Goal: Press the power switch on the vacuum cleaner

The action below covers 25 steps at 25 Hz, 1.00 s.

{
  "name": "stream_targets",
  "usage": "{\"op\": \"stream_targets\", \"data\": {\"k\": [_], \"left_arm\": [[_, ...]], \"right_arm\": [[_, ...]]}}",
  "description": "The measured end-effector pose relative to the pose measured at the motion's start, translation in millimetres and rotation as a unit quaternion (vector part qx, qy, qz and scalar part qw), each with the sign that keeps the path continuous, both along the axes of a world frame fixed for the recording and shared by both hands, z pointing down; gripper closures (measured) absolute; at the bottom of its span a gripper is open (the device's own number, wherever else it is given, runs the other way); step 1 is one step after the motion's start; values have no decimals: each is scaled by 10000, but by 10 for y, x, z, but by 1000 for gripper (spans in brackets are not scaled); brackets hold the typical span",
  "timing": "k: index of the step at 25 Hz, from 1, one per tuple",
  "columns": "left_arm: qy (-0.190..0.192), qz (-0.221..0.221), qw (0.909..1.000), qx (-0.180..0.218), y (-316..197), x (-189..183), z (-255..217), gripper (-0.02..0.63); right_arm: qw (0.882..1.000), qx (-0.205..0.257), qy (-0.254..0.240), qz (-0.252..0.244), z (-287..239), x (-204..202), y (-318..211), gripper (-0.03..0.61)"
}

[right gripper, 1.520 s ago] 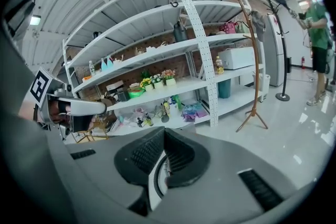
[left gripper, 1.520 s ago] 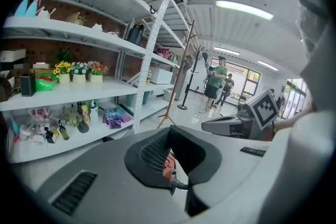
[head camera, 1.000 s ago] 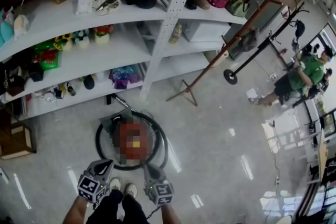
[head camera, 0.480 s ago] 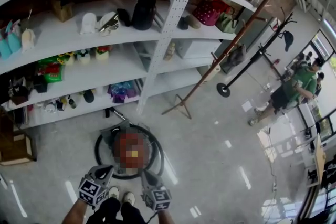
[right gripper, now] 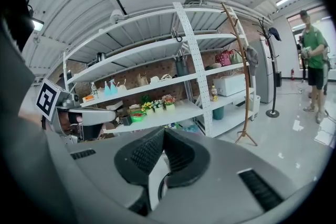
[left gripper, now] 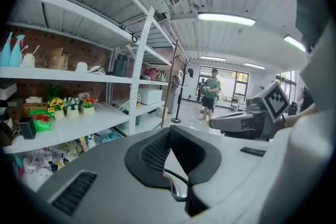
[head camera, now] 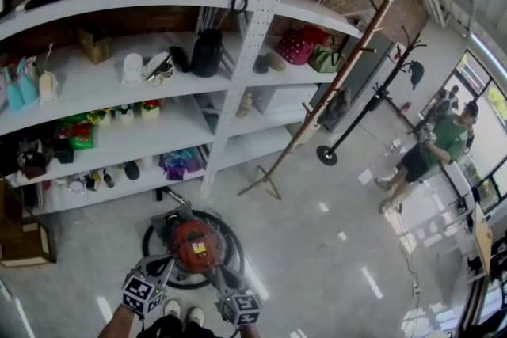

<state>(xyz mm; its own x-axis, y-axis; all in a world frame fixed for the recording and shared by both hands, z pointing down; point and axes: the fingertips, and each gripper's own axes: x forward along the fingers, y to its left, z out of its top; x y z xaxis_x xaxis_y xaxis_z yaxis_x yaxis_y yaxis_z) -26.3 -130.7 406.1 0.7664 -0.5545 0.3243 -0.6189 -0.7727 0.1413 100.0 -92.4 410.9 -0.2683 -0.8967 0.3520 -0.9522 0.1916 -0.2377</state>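
A: Where is the vacuum cleaner [head camera: 192, 244] found?
B: On the floor, just ahead of the left gripper [head camera: 162, 267] and right gripper [head camera: 220, 275]. Both pairs of jaws are closed on nothing.
A: How is the switch best pressed?
B: Probably with one closed tip lowered squarely; the switch itself cannot be made out.
A: Containers?
B: Beyond the vacuum cleaner, shelves [head camera: 119, 142] are stocked with flower pots [head camera: 127, 113] and bags [head camera: 299, 43].

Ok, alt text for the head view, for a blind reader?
A red vacuum cleaner sits on the grey floor, ringed by its black hose, with the left hand-held gripper and right hand-held gripper pointing at its near side. White shelves of small goods stand behind; a person in green stands far right.
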Motion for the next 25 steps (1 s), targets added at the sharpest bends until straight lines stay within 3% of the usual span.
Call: {"op": "stream_targets", "data": {"k": [25], "left_arm": [[167, 29, 9984, 547, 284, -11, -787, 606]], "right_arm": [[9984, 558, -36, 119, -827, 77, 421, 568]]}}
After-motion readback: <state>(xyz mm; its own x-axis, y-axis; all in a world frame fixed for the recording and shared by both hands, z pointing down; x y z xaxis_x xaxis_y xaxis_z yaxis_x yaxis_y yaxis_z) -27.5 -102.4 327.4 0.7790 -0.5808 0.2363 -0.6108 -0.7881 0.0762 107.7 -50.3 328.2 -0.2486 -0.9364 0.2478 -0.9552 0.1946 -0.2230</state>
